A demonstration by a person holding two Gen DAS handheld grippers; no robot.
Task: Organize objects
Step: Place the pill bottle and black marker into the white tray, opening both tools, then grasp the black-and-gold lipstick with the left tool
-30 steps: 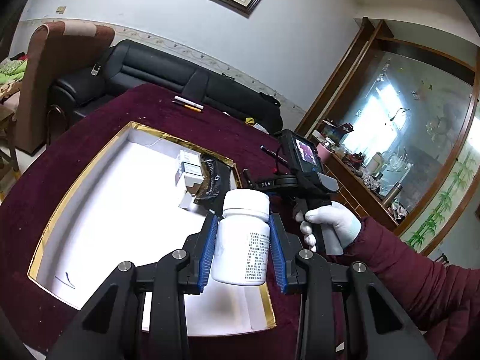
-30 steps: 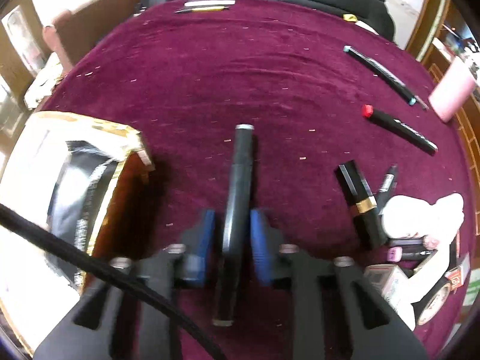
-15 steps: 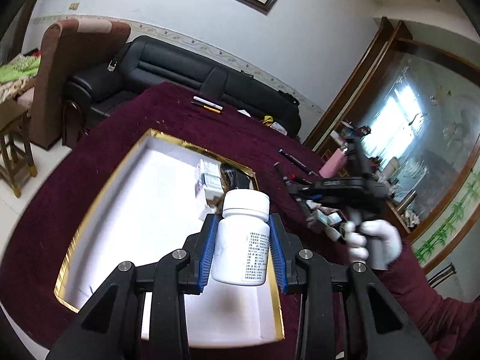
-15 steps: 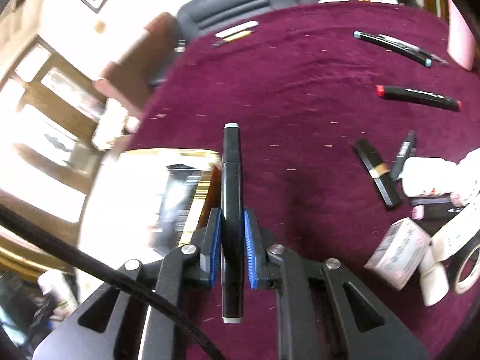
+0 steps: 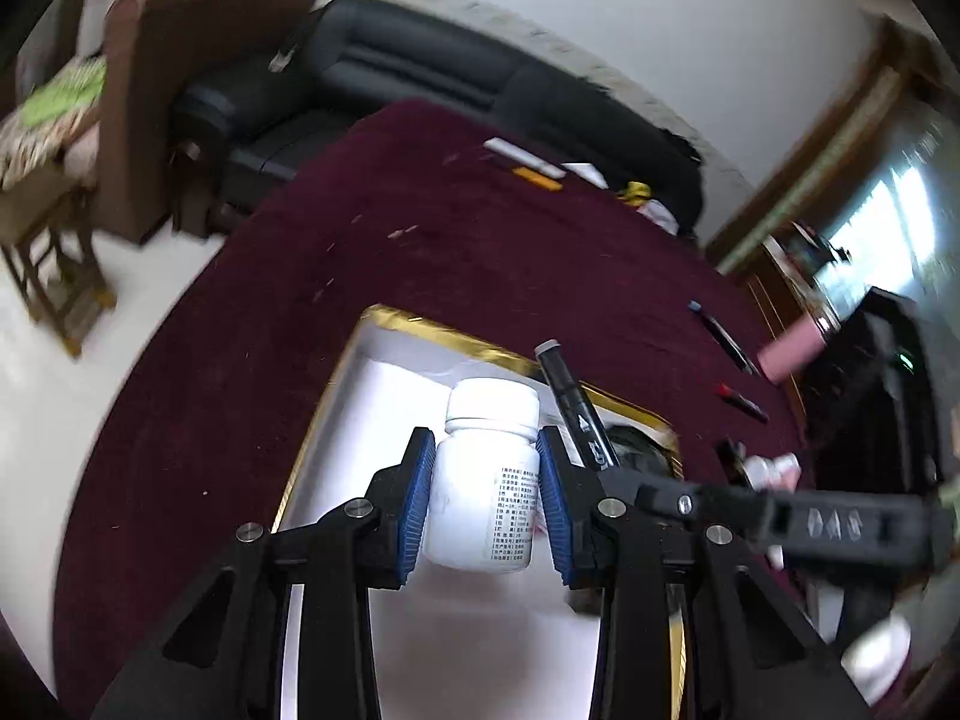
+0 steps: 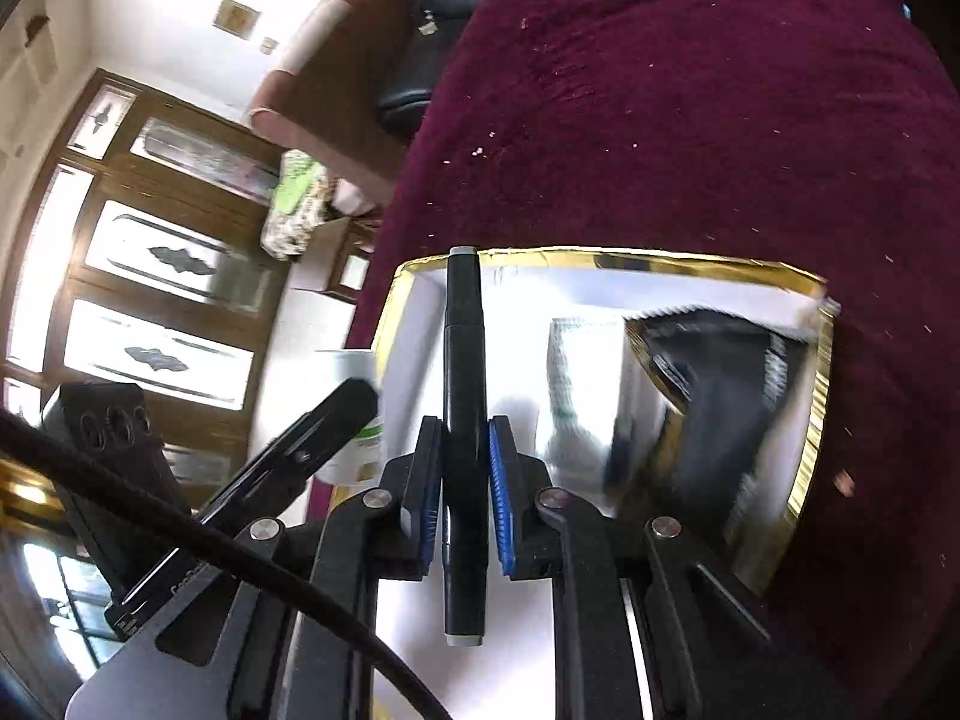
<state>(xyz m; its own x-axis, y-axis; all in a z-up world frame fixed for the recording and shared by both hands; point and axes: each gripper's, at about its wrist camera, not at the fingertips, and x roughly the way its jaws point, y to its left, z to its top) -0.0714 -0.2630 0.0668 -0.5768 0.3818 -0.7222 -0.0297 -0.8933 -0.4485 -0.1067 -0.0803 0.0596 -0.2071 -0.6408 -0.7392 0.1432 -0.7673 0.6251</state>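
Left hand-held gripper (image 5: 486, 495) clamped on white bottle (image 5: 483, 480), right hand-held gripper (image 6: 463, 474) on black marker (image 6: 463, 420), above gold-rimmed box (image 6: 816, 420)

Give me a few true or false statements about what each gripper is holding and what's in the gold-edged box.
1. The left gripper clamps a white pill bottle. True.
2. The right gripper is empty. False: it grips a black marker.
3. The gold-edged box holds nothing. False: a black packet lies inside.
4. Both grippers are over the box. True.
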